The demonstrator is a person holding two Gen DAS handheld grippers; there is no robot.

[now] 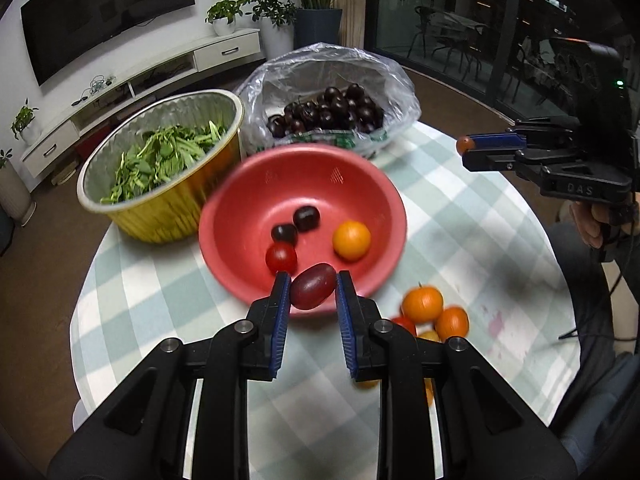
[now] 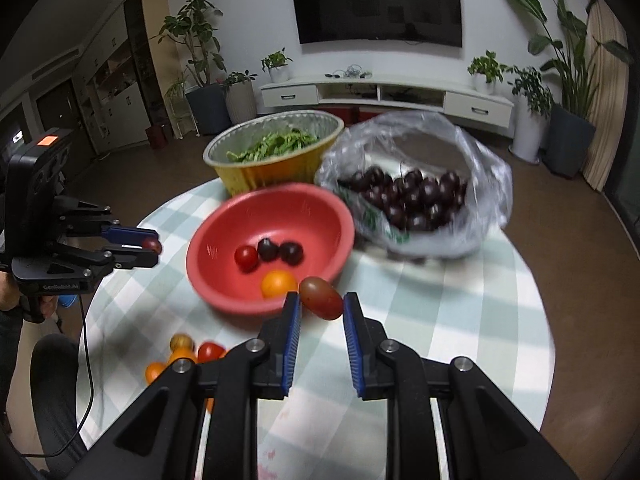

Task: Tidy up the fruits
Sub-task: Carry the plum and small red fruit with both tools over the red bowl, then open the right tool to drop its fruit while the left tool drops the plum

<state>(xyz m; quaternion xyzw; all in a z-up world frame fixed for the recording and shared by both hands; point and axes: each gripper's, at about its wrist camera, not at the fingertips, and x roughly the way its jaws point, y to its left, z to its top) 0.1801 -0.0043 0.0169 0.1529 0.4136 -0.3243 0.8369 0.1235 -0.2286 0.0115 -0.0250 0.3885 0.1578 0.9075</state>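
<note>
A red bowl [image 1: 256, 200] [image 2: 320, 212] on the checked table holds two dark cherries, a red tomato [image 1: 281, 257] and an orange fruit [image 1: 351, 240]. My left gripper [image 1: 312, 290] is shut on a dark red oval tomato [image 1: 313, 286], held just above the bowl's near rim. My right gripper [image 2: 320, 304] is shut on a brown-red oval tomato [image 2: 321, 297] next to the bowl's rim; it also shows in the left wrist view [image 1: 466, 146]. Several loose small oranges and tomatoes [image 1: 434, 312] [image 2: 182, 350] lie on the table.
A gold foil tub of green leaves [image 1: 160, 168] [image 2: 276, 148] stands behind the bowl. An open plastic bag of dark cherries [image 1: 332, 112] [image 2: 416, 196] sits beside it. The round table's edge [image 1: 80, 304] is close on the left.
</note>
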